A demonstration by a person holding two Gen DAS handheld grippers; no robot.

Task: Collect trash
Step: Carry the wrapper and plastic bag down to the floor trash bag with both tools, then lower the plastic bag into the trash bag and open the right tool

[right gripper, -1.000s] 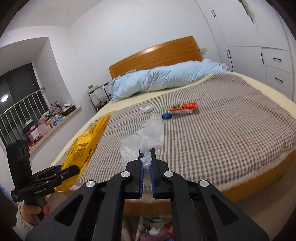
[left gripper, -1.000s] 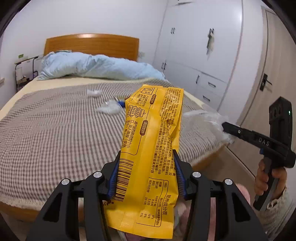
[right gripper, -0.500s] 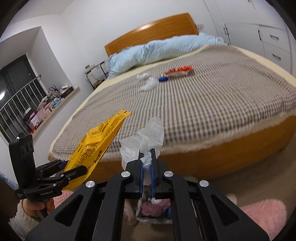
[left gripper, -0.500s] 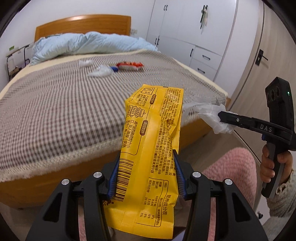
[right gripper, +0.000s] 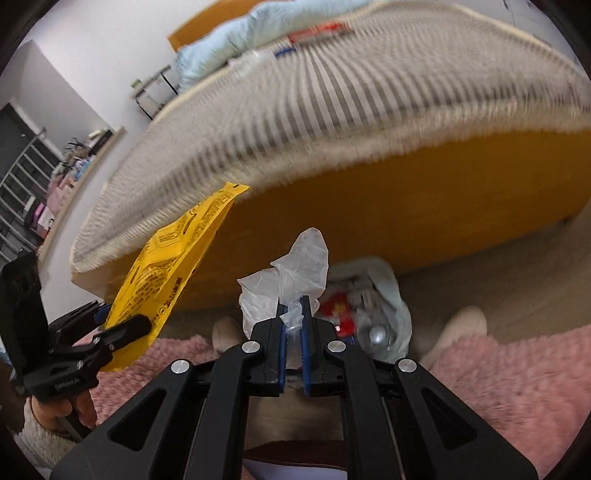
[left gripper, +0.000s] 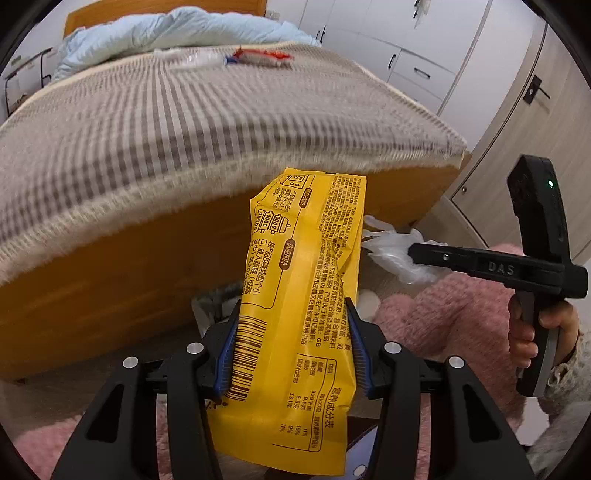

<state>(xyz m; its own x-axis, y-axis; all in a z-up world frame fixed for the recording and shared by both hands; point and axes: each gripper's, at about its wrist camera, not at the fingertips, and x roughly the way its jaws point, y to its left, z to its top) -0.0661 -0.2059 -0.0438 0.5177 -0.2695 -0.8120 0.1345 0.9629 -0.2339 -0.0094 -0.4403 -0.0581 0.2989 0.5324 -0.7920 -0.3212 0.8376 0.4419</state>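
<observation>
- The wrapper [left gripper: 299, 295] is bright yellow with dark brown print and a barcode.
- The plastic scrap [right gripper: 291, 280] is clear, whitish.
- Both grippers are black with blue pads [left gripper: 225, 350].
- The bedcover [left gripper: 184, 122] is grey-and-cream checked.
- The bed frame [right gripper: 406, 206] is orange-brown wood.
- The duvet [left gripper: 166, 26] is pale blue.
- The rug [right gripper: 517, 376] is pink and fluffy.

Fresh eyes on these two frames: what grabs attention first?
The long yellow printed snack wrapper clamped upright in the left gripper fills the centre of the left wrist view. Next, the crumpled clear plastic film pinched in the right gripper, over a bin bag of trash beside the checked bed.
</observation>
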